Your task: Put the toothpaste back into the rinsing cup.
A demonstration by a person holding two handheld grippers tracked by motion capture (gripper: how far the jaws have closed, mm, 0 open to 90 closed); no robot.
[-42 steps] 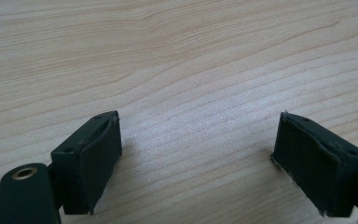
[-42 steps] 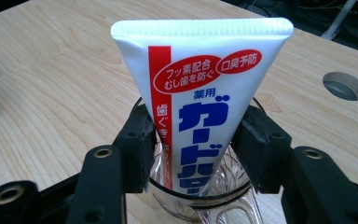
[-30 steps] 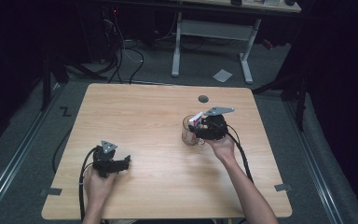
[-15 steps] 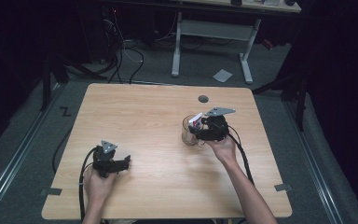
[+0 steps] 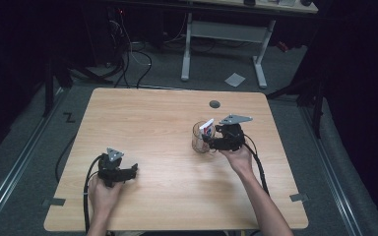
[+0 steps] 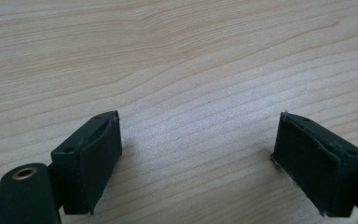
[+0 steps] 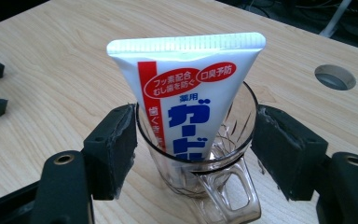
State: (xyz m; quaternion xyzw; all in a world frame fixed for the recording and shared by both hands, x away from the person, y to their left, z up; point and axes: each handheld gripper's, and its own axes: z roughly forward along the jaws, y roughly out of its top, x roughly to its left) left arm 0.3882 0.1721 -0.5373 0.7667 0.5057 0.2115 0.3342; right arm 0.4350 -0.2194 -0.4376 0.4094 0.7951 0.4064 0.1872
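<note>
My right hand-held gripper (image 7: 193,154) jaws just opened wide, straddling glass mug (image 7: 200,163), not pressing. Toothpaste tube (image 7: 191,98) stands upright inside, straight ahead. Left hand-held gripper (image 6: 200,158) wide, empty, well apart on table (image 5: 147,118).

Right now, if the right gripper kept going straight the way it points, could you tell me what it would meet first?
Most likely the glass mug: it stands between the right gripper's open fingers, handle toward the gripper, holding a toothpaste tube. The fingers have just been opening and seem to stand just clear of the glass.
</note>
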